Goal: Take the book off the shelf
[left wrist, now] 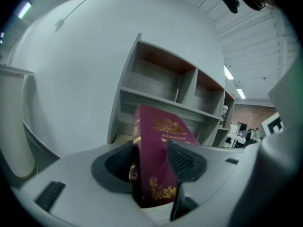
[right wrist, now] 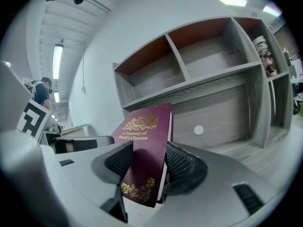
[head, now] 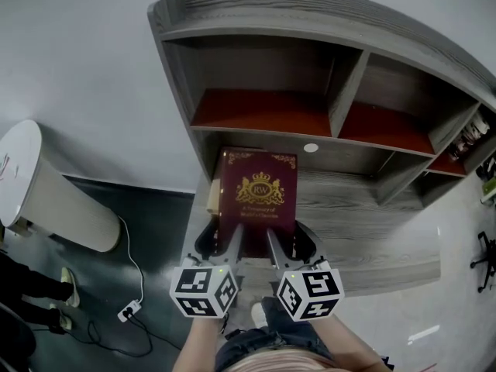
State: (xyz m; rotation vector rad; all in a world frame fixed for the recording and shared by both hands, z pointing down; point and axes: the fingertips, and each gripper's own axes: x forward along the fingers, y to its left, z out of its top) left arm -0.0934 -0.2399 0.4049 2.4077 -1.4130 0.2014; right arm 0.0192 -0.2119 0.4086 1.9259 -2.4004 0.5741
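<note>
A: Closest to us, what have we got?

B: Our left gripper (left wrist: 150, 162) and right gripper (right wrist: 144, 162), side by side. Each is clamped on the near end of the book (head: 258, 192), with ribbed pads pressed against it from both sides

A: So we're holding it by one end only?

B: Yes, both grips sit low on it, and the rest of the maroon cover reaches away from us. It looks like a thick hardback, so we'd judge it stiff and fairly heavy. The boards won't bend under the pads, but the free end will lever downward

A: Slippery?

B: The cover looks smooth with gilt print, so we'd expect it could slide if we ease off. We'd rather hold it further up the long edges, one gripper on each side, nearer its middle. It's not fragile, though the corners would dent if it dropped

A: And where is it against the shelf?

B: It's in front of the grey shelf unit (head: 263, 10), over the wide lower ledge (head: 364, 231) and below the red-floored bays (head: 263, 111). We can't tell whether its far end touches the ledge. Something pale (head: 212, 196) sits just beside its left edge, and we can't make out what

A: Beyond that?

B: Off to the left there's a white rounded appliance (head: 46, 192), and a cable and plug (head: 128, 310) on the dark floor
</note>
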